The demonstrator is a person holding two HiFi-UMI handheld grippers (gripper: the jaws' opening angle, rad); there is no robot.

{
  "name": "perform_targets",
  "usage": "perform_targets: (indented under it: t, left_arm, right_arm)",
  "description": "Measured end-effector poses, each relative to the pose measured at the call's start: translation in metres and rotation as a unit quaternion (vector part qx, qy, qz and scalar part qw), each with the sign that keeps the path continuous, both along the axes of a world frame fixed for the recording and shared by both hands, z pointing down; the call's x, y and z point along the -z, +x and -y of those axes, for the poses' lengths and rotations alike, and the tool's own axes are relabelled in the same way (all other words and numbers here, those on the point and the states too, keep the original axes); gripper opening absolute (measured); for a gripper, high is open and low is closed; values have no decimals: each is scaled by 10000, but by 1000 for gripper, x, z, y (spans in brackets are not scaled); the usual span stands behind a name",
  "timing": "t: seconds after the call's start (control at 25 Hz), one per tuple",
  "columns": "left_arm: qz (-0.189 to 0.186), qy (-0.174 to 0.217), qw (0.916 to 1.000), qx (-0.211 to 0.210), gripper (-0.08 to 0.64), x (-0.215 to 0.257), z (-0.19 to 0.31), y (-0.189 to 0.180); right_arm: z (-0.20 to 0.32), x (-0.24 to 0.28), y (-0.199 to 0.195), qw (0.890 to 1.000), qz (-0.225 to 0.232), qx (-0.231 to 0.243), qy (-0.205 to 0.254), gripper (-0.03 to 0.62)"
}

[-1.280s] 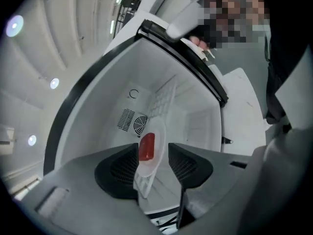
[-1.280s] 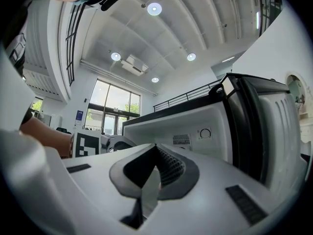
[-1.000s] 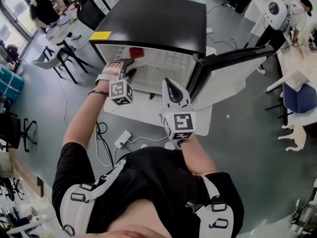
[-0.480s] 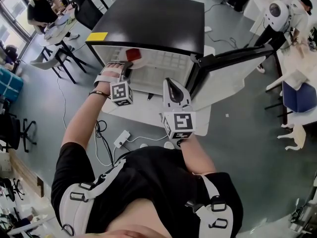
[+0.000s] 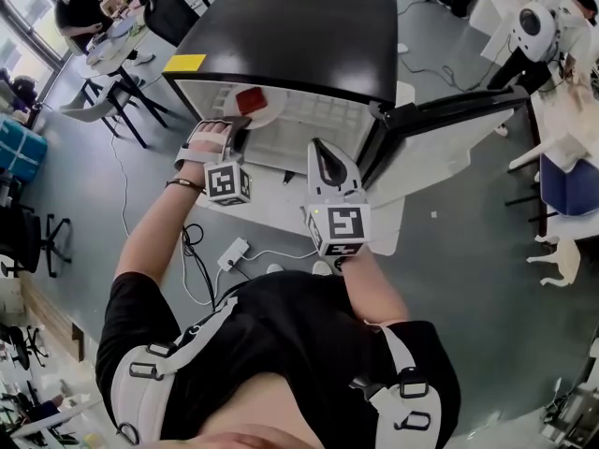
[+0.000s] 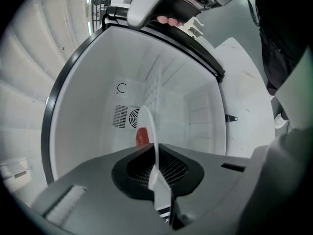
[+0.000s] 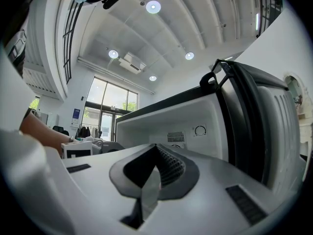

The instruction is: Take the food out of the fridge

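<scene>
A small black-topped fridge stands open, its door swung out to the right. Inside it is a white plate with a piece of red food on it. My left gripper reaches into the fridge's mouth, and its jaws are closing on the plate's rim, which stands edge-on between the pads. The red food shows just behind the rim. My right gripper hangs in front of the fridge, level, shut on nothing.
The fridge sits on a low white board on the grey floor. Cables and a power strip lie in front at the left. Chairs and tables stand at the far left, and a person is at the far right.
More of the white plate's rim now shows at the fridge's mouth beside my left gripper. Both hands have stayed where they were.
</scene>
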State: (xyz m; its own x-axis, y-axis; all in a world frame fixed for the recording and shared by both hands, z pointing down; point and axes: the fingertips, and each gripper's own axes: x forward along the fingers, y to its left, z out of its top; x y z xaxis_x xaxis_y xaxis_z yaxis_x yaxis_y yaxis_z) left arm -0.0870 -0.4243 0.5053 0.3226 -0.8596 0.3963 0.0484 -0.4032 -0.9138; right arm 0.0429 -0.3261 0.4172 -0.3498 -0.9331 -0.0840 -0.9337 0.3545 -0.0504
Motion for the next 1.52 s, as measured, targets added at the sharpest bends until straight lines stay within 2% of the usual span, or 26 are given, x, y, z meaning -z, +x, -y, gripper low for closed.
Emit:
perform_targets:
  t: [0.28, 0.4, 0.8, 1.36, 1.52]
  left_arm:
    - [106, 110, 9999, 56, 17, -2, -5, -16]
    - [-43, 162, 9998, 82, 17, 5, -12, -19]
    - [-27, 316, 9990, 320, 17, 20, -55, -47]
    - [114, 202, 9948, 990, 17, 20, -116, -99]
    - [194, 181, 9942, 1044, 17, 18, -129, -105]
  right_arm:
    - [8, -2, -11, 9999, -30, 121, -23, 8]
    - [11, -1, -16, 9999, -63, 152, -6, 8]
    - [25, -4, -36, 9994, -46, 320, -108, 8]
    - [33, -21, -85, 9960, -148, 808, -350, 7]
    - [29, -24, -96, 9949, -199, 907, -383, 6]
